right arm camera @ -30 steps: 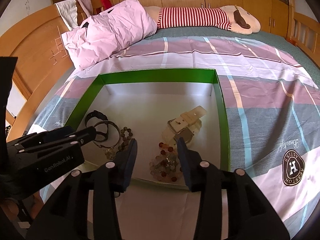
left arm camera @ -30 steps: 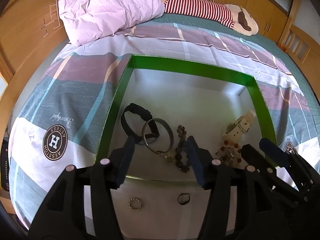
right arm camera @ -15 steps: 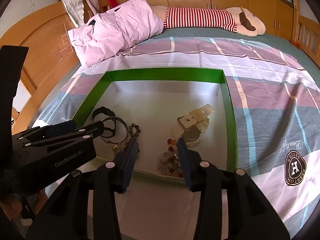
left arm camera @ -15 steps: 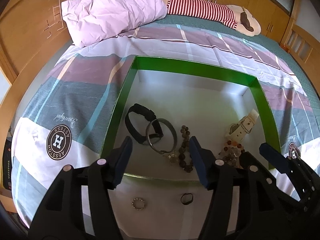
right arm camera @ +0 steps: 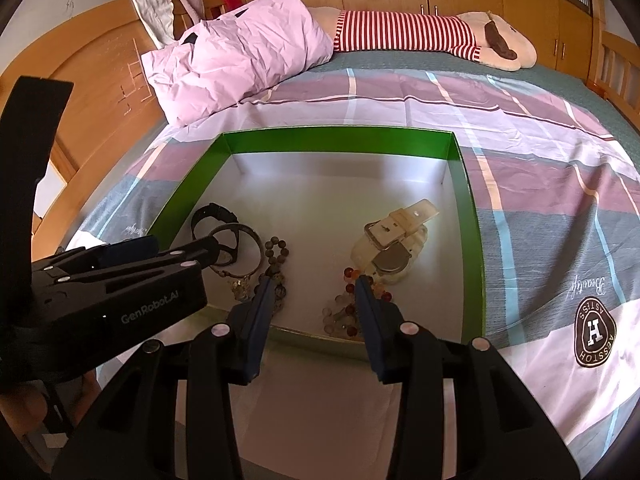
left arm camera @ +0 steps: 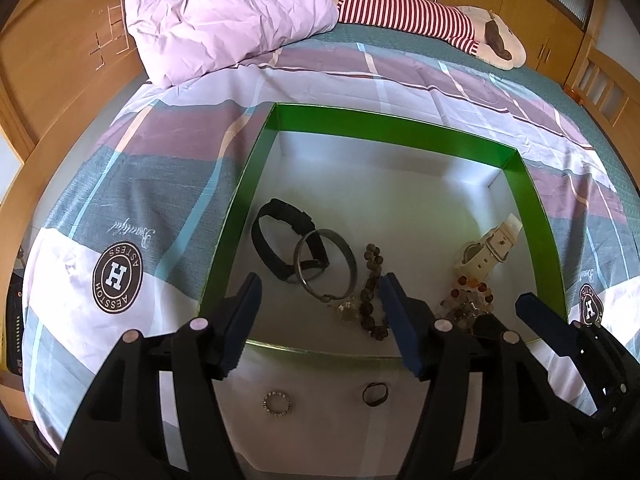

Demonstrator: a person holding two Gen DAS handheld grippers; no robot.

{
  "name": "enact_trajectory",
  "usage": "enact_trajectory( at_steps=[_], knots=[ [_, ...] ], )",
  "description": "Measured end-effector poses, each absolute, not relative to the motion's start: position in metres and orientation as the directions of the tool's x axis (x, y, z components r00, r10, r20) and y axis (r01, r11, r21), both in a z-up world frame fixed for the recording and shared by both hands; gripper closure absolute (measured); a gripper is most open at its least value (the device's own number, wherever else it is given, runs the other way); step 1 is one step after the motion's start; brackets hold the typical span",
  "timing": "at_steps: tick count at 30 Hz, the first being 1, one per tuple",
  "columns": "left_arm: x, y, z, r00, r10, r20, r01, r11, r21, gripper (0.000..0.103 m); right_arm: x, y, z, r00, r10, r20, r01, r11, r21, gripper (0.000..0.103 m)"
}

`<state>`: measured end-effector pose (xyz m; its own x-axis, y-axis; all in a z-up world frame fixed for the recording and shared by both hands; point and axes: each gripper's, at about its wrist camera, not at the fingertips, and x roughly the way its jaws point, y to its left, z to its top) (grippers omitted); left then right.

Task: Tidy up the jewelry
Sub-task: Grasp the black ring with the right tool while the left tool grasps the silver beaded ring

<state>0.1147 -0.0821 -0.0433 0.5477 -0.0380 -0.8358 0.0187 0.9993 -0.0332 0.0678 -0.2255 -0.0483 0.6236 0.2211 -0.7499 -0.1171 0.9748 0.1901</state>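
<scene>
A green-walled box [left arm camera: 384, 128] [right arm camera: 340, 138] lies on the bed. In it are a black band [left arm camera: 280, 236], a metal bangle [left arm camera: 325, 264], a dark bead bracelet [left arm camera: 372, 292], a mixed bead bracelet [right arm camera: 348, 308] and a cream watch [left arm camera: 490, 248] [right arm camera: 394, 240]. Two small rings, a beaded ring [left arm camera: 277, 402] and a dark ring [left arm camera: 375, 393], lie on the sheet in front of the box. My left gripper [left arm camera: 320, 312] is open and empty above the box's near edge. My right gripper [right arm camera: 314, 300] is open and empty over the mixed beads.
A pink pillow [left arm camera: 224, 12] and a striped plush toy [right arm camera: 420, 36] lie at the far end of the bed. A wooden headboard [left arm camera: 52, 60] stands on the left. The left gripper's body [right arm camera: 120, 292] shows at the left of the right wrist view.
Both grippers have drawn back and up a little from the box. The jewelry has not moved.
</scene>
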Motion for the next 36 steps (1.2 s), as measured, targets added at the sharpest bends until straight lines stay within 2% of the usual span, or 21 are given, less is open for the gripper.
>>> enact_trajectory(
  at_steps=[11, 21, 24, 28, 33, 36],
  knots=[
    [0.115, -0.071, -0.038, 0.570, 0.008, -0.821, -0.046, 0.999, -0.023, 0.038, 0.064, -0.224, -0.044, 0.630, 0.229, -0.742, -0.128, 0.973, 0.192, 0.061],
    [0.104, -0.040, -0.016, 0.603, 0.088, -0.793, -0.157, 0.988, -0.010, 0.033, 0.042, -0.199, -0.037, 0.609, 0.372, -0.701, -0.296, 0.926, 0.235, 0.061],
    [0.093, -0.028, -0.010, 0.595, 0.105, -0.797, -0.169, 0.986, 0.004, 0.029, 0.036, -0.182, -0.044, 0.554, 0.414, -0.722, -0.380, 0.898, 0.223, 0.061],
    [0.083, -0.007, -0.011, 0.554, 0.088, -0.828, -0.160, 0.987, -0.002, 0.028, 0.034, -0.162, -0.062, 0.484, 0.409, -0.774, -0.439, 0.878, 0.189, 0.061],
    [0.081, 0.014, -0.024, 0.483, 0.054, -0.874, -0.171, 0.985, -0.033, 0.027, 0.039, -0.151, -0.093, 0.442, 0.305, -0.843, -0.411, 0.905, 0.112, 0.061],
    [0.082, 0.017, -0.038, 0.417, -0.015, -0.909, -0.145, 0.986, -0.082, 0.027, 0.046, -0.154, -0.108, 0.442, 0.276, -0.853, -0.374, 0.922, 0.104, 0.061]
  ],
)
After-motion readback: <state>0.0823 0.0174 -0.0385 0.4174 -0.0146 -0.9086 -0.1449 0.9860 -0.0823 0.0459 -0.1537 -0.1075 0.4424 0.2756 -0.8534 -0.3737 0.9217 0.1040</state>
